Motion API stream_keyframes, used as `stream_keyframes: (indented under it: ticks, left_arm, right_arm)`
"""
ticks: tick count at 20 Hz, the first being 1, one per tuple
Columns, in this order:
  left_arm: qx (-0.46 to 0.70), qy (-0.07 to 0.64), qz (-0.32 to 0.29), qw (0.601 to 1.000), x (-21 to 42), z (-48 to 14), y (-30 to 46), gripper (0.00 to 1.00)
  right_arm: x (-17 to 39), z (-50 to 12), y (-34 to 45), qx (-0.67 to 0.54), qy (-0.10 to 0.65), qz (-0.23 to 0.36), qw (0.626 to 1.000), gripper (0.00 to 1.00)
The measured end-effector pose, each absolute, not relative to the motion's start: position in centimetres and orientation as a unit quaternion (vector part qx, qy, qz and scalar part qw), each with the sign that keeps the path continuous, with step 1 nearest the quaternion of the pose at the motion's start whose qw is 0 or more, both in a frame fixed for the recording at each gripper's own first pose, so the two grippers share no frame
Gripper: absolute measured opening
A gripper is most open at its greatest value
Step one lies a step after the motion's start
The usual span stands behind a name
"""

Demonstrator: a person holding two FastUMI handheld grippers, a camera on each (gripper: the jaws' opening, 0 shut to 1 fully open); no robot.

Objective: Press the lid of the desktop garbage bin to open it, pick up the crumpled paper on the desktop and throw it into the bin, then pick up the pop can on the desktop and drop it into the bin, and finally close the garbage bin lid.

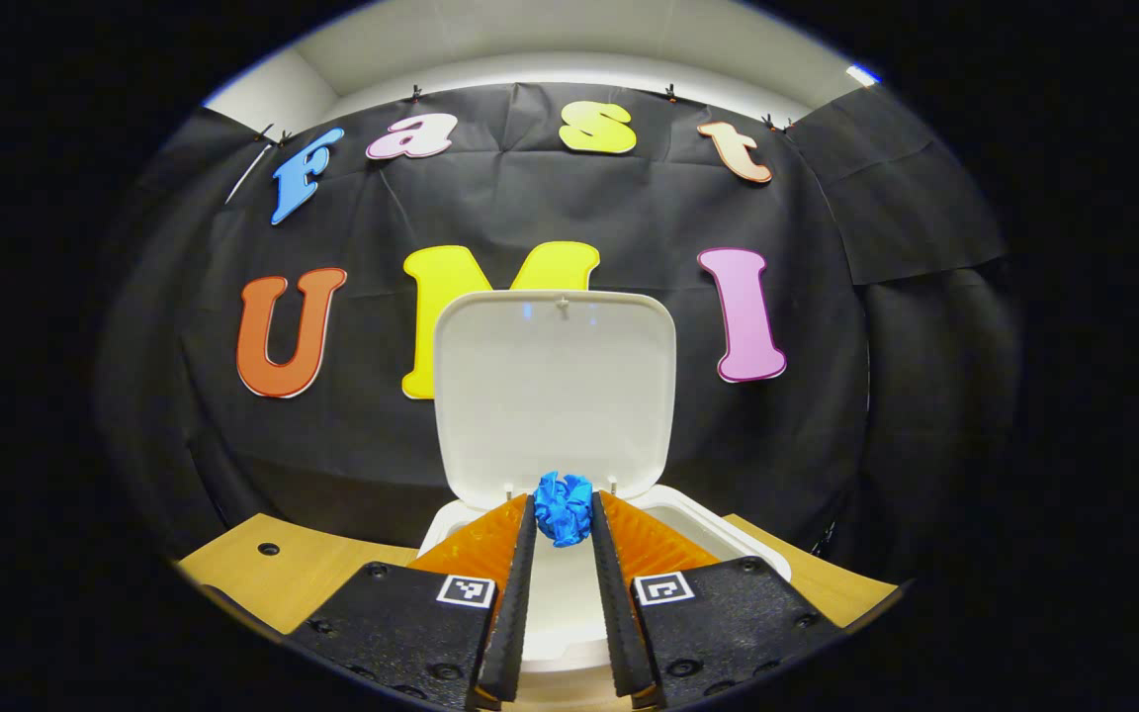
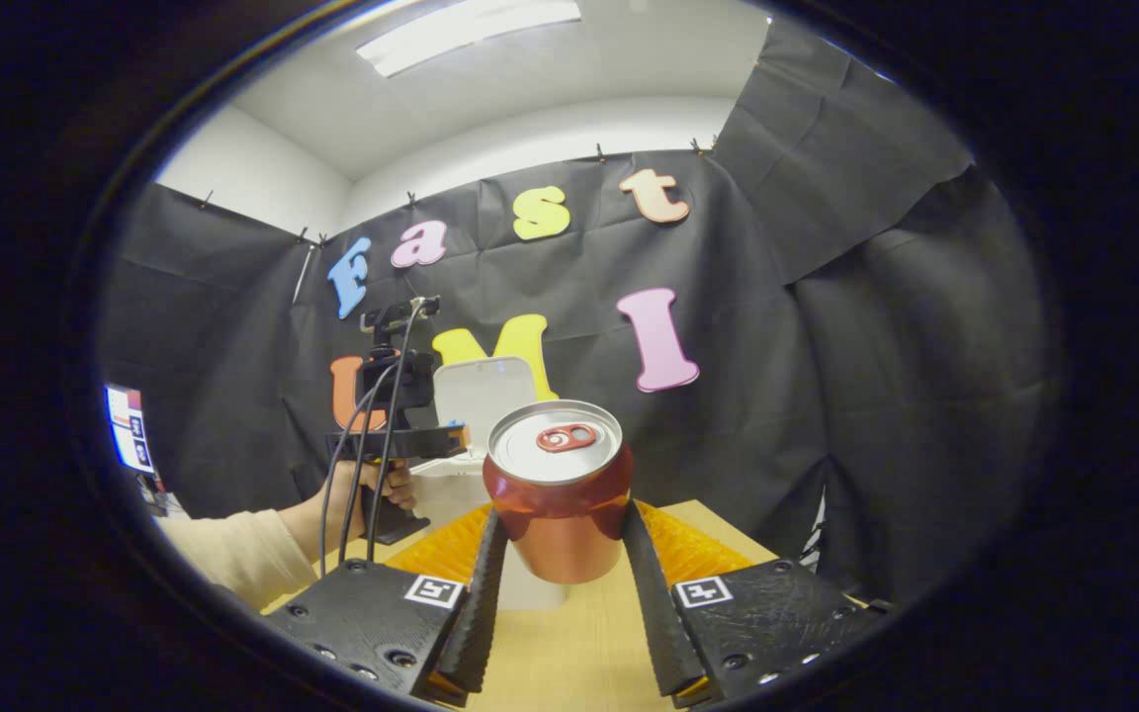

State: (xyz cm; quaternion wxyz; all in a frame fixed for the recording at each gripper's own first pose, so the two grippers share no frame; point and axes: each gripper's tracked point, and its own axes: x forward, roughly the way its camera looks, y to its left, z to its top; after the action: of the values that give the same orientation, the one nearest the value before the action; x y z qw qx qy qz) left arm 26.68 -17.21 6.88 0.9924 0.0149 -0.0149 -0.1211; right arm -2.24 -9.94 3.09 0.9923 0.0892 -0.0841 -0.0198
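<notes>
Left gripper (image 1: 564, 524) fingers pinch crumpled paper (image 1: 564, 506) at tips, frame centre, above open bin (image 1: 728, 539); right gripper (image 2: 558, 554) fingers clamp pop can (image 2: 558, 494).

A bright blue crumpled paper ball (image 1: 564, 507) is seen against the plain white plastic bin (image 1: 728, 539) and its white raised lid (image 1: 555, 391). The glossy red metal pop can (image 2: 558, 494) is topped in silver with a red pull tab, above the pale wooden desktop (image 2: 579, 653). A cream sleeve (image 2: 233, 554) is shown at the left.

1. A ceiling light (image 2: 471, 30) is glaring brightly above the can (image 2: 558, 489).
2. The can's top is catching a soft sheen.
3. Edges around the can are bending, fisheye-warped.
</notes>
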Motion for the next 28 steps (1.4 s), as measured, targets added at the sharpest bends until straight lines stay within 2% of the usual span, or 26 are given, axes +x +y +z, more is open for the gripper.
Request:
stream_keyframes:
  ticks: [6, 12, 14, 15, 16, 19, 23, 26, 28]
  left_arm:
    - [0.045, -0.014, -0.116, 0.992, 27.3, 6.6, -18.5, 0.37]
    - [0.02, -0.007, -0.15, 0.988, 26.5, 6.3, -20.4, 0.39]
    - [0.004, -0.001, -0.153, 0.988, 26.0, 6.1, -20.2, 0.55]
    - [-0.012, 0.0, -0.16, 0.987, 25.6, 6.2, -20.3, 0.86]
    - [-0.027, 0.003, -0.168, 0.985, 25.2, 6.1, -20.4, 0.9]
    - [-0.054, 0.006, -0.194, 0.979, 23.6, 6.2, -20.6, 0.99]
    - [-0.058, -0.017, -0.186, 0.981, 20.8, 6.9, -18.5, 0.98]
    - [-0.043, -0.022, -0.205, 0.978, 17.4, 6.2, -17.7, 0.98]
    - [-0.026, -0.04, -0.169, 0.985, 15.4, 5.9, -14.8, 0.98]
  right_arm:
    - [-1.3, 2.3, -9.9, 0.09, -0.067, -0.02, 0.994, 0.63]
    - [-0.4, 2.3, -9.7, 0.088, -0.058, -0.019, 0.994, 0.64]
    - [-0.4, 2.4, -9.2, 0.086, -0.062, -0.014, 0.994, 0.63]
    - [-0.3, 2.3, -8.8, 0.083, -0.061, -0.011, 0.995, 0.64]
    - [0.0, 1.9, -8.5, 0.078, -0.058, -0.008, 0.995, 0.63]
    - [0.8, 0.9, -8.0, 0.068, -0.044, -0.011, 0.997, 0.64]
    - [1.4, 0.5, -7.2, 0.05, -0.04, -0.018, 0.998, 0.64]
    - [1.4, 0.2, -5.5, 0.026, -0.043, -0.007, 0.999, 0.63]
    - [1.4, -0.2, -4.9, 0.007, -0.041, -0.01, 0.999, 0.63]
